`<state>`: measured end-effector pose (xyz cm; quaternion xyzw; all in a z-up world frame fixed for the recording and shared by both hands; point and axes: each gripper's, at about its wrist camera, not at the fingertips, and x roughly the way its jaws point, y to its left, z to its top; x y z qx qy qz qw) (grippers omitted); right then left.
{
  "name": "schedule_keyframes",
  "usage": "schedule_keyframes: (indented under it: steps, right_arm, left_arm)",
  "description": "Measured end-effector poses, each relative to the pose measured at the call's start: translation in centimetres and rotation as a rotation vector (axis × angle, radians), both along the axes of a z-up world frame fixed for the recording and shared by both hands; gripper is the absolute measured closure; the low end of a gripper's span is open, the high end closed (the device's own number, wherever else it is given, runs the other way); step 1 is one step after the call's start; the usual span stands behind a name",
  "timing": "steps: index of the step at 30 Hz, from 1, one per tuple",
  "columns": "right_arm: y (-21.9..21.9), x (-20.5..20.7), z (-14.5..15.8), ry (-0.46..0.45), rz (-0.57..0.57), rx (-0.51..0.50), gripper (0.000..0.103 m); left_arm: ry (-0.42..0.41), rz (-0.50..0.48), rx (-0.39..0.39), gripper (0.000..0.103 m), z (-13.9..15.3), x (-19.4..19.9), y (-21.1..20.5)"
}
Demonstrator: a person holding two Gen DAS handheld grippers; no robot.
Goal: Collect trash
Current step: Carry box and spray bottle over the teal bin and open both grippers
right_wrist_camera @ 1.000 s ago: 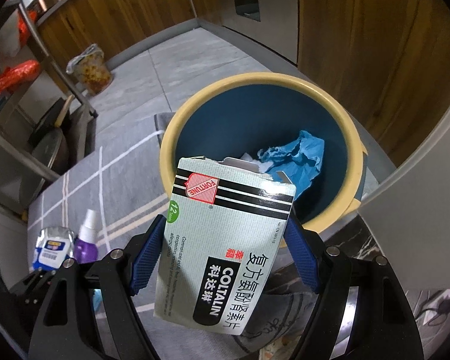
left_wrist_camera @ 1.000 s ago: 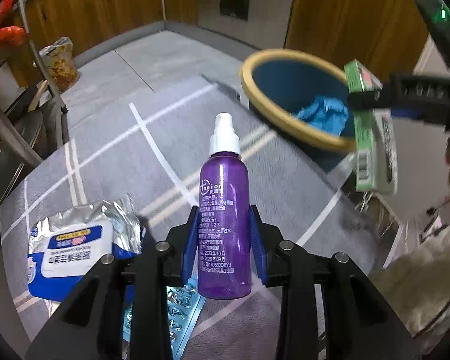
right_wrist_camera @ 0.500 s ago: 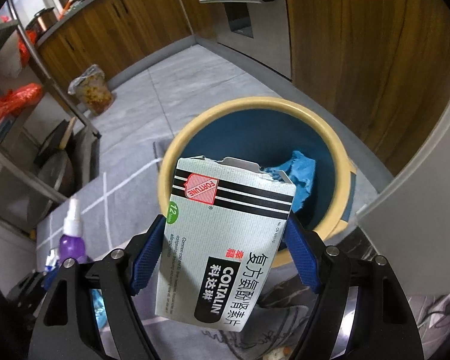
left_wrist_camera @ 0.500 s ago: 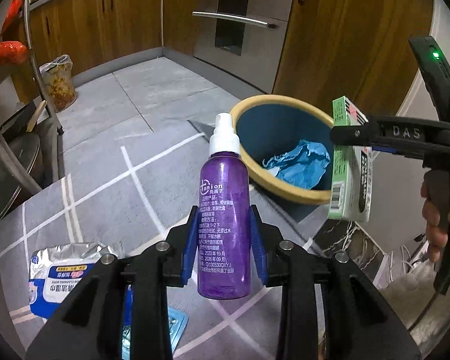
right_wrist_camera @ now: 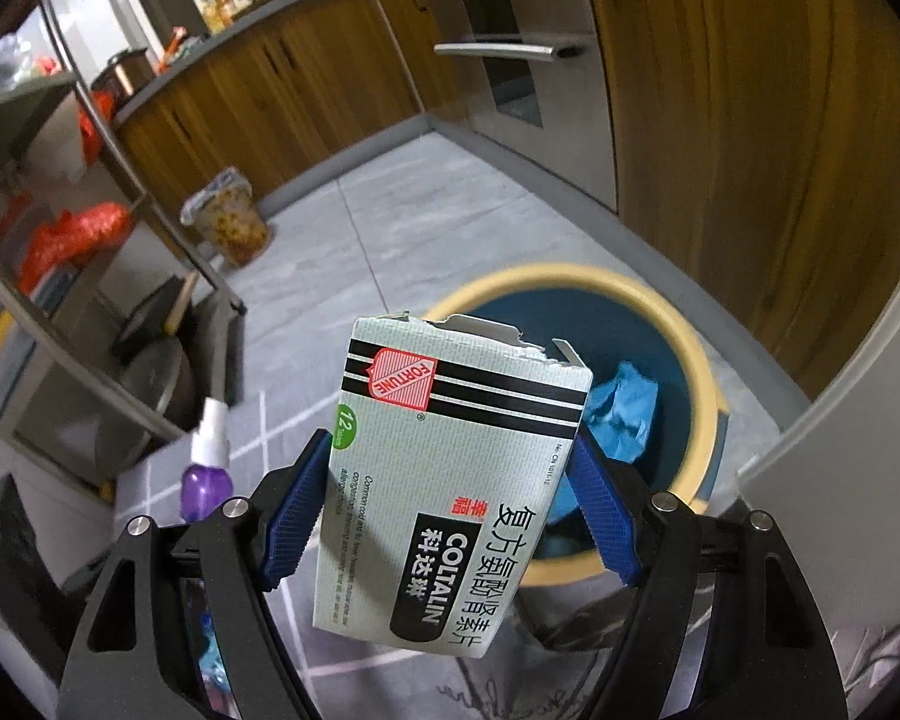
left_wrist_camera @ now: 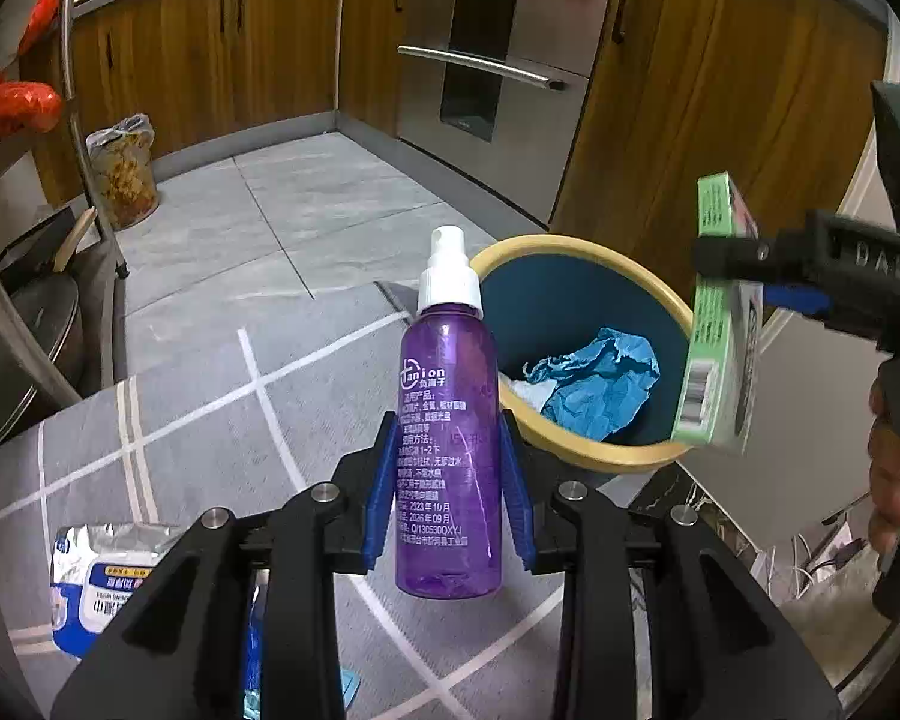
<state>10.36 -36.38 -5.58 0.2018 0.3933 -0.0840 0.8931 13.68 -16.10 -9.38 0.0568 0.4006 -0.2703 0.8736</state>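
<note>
Both loads hang short of the bin [left_wrist_camera: 576, 462]: left claw [left_wrist_camera: 450, 483] clamped on the purple spray bottle [left_wrist_camera: 450, 450], right claw [right_wrist_camera: 450, 516] on the medicine box [right_wrist_camera: 450, 480]. Each should be centred above the opening before release.

Black tongs [left_wrist_camera: 449, 483], blue ribbed pads [left_wrist_camera: 380, 492], silver screws

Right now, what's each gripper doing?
Left gripper: shut on the purple spray bottle.
Right gripper: shut on the medicine box.
</note>
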Motion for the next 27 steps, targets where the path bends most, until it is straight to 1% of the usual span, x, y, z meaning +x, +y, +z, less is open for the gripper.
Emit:
schedule_keyframes:
  steps: [4, 10, 14, 16, 19, 23, 25, 27]
  right_arm:
    - [-1.8, 0.2, 0.9, -0.029, -0.041, -0.009, 0.026]
    - [-4.6, 0.3, 1.6, -0.055, -0.098, -0.011, 0.026]
    - [-6.5, 0.5, 1.7, -0.062, -0.137, -0.001, 0.026]
    - [-7.4, 1.0, 1.6, -0.058, -0.146, 0.001, 0.026]
    - [-8.6, 1.5, 1.3, -0.052, -0.168, 0.009, 0.026]
    - [-10.3, 1.9, 0.0, -0.018, -0.225, 0.017, 0.026]
    - [-11.0, 2.3, -1.0, 0.006, -0.244, 0.034, 0.026]
    - [-11.6, 2.4, -1.9, 0.025, -0.261, 0.068, 0.025]
  left_arm:
    - [-0.02, -0.033, 0.005, 0.071, 0.4, 0.1, -1.5]
    - [-0.029, -0.076, -0.022, 0.071, 1.1, 0.6, -4.1]
    - [-0.016, -0.103, -0.037, 0.071, 1.0, 1.3, -5.8]
    - [-0.012, -0.128, -0.031, 0.071, 0.8, 1.7, -7.0]
    - [-0.012, -0.162, -0.019, 0.071, 0.2, 2.1, -8.6]
    - [0.035, -0.182, -0.006, 0.071, -1.6, 3.0, -10.3]
    - [0.038, -0.192, 0.017, 0.071, -2.5, 3.2, -11.1]
    - [0.045, -0.197, 0.023, 0.071, -3.1, 3.5, -11.5]
